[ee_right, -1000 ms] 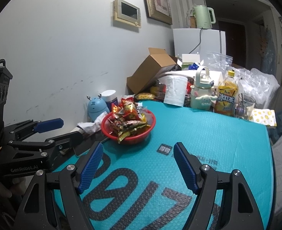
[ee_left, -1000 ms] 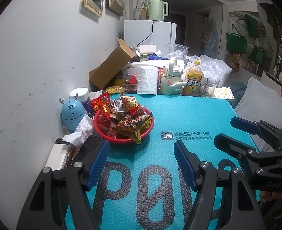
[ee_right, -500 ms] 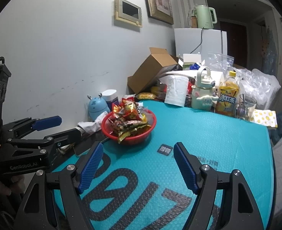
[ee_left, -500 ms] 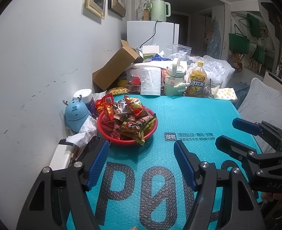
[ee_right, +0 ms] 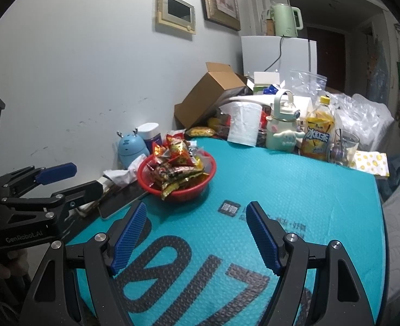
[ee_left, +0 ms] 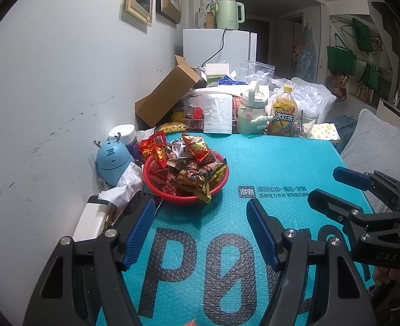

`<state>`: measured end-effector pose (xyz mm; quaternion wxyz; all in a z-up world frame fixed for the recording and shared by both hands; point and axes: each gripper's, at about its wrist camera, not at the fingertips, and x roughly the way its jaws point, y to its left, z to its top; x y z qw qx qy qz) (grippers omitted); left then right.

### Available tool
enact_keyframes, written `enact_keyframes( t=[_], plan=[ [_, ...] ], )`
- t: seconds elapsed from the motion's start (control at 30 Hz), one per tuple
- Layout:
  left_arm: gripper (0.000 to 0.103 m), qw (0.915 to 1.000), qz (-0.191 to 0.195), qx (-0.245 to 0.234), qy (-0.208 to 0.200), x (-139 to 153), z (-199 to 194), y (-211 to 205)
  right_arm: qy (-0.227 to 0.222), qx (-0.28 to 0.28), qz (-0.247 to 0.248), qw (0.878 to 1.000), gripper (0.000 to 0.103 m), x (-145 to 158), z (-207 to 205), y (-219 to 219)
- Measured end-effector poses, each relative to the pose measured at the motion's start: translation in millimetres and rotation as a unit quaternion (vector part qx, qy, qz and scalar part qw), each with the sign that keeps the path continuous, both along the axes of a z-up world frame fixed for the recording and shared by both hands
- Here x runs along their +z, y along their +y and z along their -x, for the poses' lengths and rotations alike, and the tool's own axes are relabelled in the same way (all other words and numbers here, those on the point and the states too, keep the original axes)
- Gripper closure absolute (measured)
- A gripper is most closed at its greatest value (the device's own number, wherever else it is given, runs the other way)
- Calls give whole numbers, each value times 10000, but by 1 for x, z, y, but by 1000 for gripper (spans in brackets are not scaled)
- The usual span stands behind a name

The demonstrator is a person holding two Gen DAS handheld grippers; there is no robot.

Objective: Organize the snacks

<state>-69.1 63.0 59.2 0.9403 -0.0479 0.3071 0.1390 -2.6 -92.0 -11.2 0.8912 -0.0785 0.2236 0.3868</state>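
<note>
On the far left of the mat (ee_left: 267, 163): red basket (ee_left: 156, 187) heaped with snacks (ee_left: 194, 163), none loose on the mat. Near edge: left gripper (ee_left: 200, 228) and right gripper (ee_right: 195, 233), both spread, empty, short of the basket. Sorting apparently complete or not begun.

Very little had changed. In the left wrist view the red basket (ee_left: 189, 200) of snacks (ee_left: 193, 164) and the clutter behind it had slid slightly right and down in the frame. A small pinkish sliver (ee_left: 191, 322) had appeared at the bottom edge, too small to identify. In the right wrist view the basket (ee_right: 190, 193), the green kettle (ee_right: 285, 20) and the left claw (ee_right: 88, 176) had drifted slightly toward the picture's left.
</note>
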Motion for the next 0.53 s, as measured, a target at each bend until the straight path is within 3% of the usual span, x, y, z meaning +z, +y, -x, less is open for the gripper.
enact_keyframes(
  t=[0.53],
  plan=[
    [34, 9998, -164, 106, 84, -2, -4, -4, 104, 13, -17, 9999, 27, -9, -5, -1]
  ],
)
